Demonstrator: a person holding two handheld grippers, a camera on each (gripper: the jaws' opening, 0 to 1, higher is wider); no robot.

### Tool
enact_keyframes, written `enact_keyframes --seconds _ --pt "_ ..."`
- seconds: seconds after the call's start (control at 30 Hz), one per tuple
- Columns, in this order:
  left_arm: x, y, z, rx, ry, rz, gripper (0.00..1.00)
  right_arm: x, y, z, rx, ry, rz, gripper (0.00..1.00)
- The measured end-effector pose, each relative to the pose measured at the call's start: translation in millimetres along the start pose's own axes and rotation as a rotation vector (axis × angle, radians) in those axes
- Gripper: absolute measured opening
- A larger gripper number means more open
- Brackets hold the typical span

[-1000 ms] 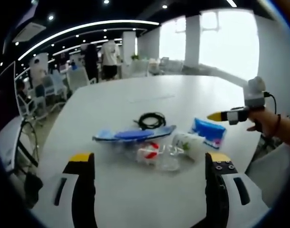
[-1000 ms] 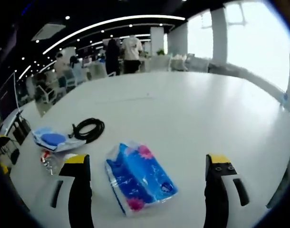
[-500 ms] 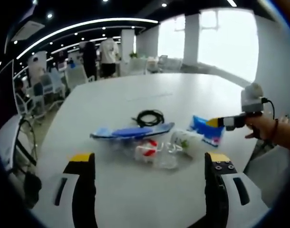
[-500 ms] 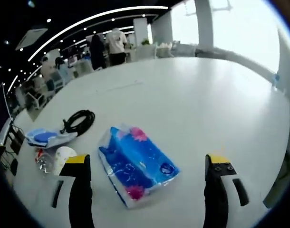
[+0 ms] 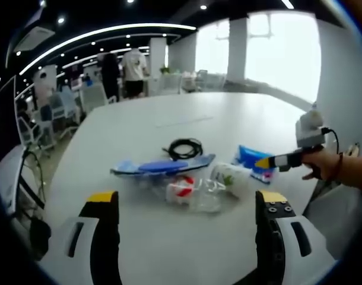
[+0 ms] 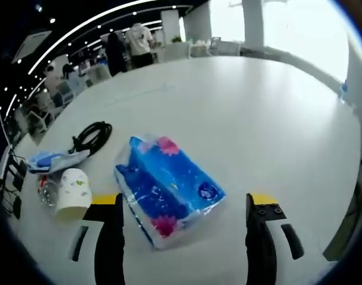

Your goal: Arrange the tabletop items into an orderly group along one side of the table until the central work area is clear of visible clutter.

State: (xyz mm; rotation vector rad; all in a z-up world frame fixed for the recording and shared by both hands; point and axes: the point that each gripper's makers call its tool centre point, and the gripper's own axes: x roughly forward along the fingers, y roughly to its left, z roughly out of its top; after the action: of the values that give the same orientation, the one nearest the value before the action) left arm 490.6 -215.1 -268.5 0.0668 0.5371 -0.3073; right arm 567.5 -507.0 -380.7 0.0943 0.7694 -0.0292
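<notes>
Open-plan office in the background, ceiling light strips, chairs and a few people standing way off, and up front a big white table (image 6: 270, 107) with all the stuff bunched near one edge. The main thing right now is the blue tissue pack (image 6: 167, 189), lying flat on the table between the spread jaws of the right gripper (image 6: 185, 205), which sits low with its tips either side of the pack's near end; jaws are wide and I can't tell if they touch the wrapper yet. My guess is the pack is about to get grabbed or nudged toward the rest of the pile, since it sits a bit apart from it. It has pink flowers and a small round logo printed on it, but the writing is too small to read. Just beside it lies a paper cup (image 6: 72, 190) on its side with a little green pattern, next to some clear crinkly plastic with a red-and-white bit (image 5: 182, 188). Past those is a blue flat pouch (image 5: 163, 167) and a coiled black cable (image 5: 186, 148). The left gripper (image 5: 187, 205) hangs back over bare table with its jaws wide, holding nothing, probably just waiting its turn. From the left gripper view you can see a hand (image 5: 329, 166) gripping the right gripper's handle.
</notes>
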Motion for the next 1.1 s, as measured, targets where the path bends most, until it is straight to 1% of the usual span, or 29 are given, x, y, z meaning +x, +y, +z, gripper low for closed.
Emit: enact_keyframes --seconds 0.03,0.17,0.23,0.4,0.43,0.53,0.63,0.77,0.9,1.03,1.1 --pt "0.4 -0.8 -0.2 0.003 0.003 -0.003 0.92 0.5 -0.1 -2.0 -0.015 0.012 0.000 0.79" --pt "0.6 -1.2 -0.1 0.007 0.003 -0.008 0.92 1.5 -3.2 -5.7 -0.010 0.028 -0.009 0.72" --pt "0.3 0.4 -1.0 0.006 0.007 -0.001 0.92 2.0 -5.1 -7.9 0.010 0.034 -0.015 0.63" --pt "-1.1 1.3 -2.8 0.006 0.016 0.005 0.91 3.5 -11.5 -14.5 -0.005 0.068 -0.032 0.38" --pt "-1.2 1.0 -2.8 0.007 0.017 0.005 0.91 3.7 -13.0 -15.8 0.002 0.069 -0.038 0.36" --pt "-1.8 0.3 -0.9 0.012 0.007 0.003 0.92 4.5 -13.0 -17.2 0.009 0.077 -0.034 0.35" --pt "-1.7 1.5 -0.4 0.010 0.004 0.005 0.91 4.0 -12.9 -18.3 -0.003 0.086 -0.035 0.31" --pt "-1.7 1.7 -0.6 0.010 0.006 0.007 0.91 3.2 -13.9 -16.6 -0.004 0.085 -0.034 0.22" --pt "-0.5 1.5 -2.6 0.026 0.022 0.009 0.91 2.4 -16.4 -14.8 0.006 0.091 -0.029 0.15" --pt "-0.4 2.1 -2.9 0.023 0.023 0.008 0.91 2.0 -17.7 -13.8 -0.032 0.096 -0.027 0.09" --pt "0.2 0.5 -1.2 0.024 0.015 -0.001 0.91 2.0 -18.4 -12.6 -0.033 0.097 -0.025 0.07"
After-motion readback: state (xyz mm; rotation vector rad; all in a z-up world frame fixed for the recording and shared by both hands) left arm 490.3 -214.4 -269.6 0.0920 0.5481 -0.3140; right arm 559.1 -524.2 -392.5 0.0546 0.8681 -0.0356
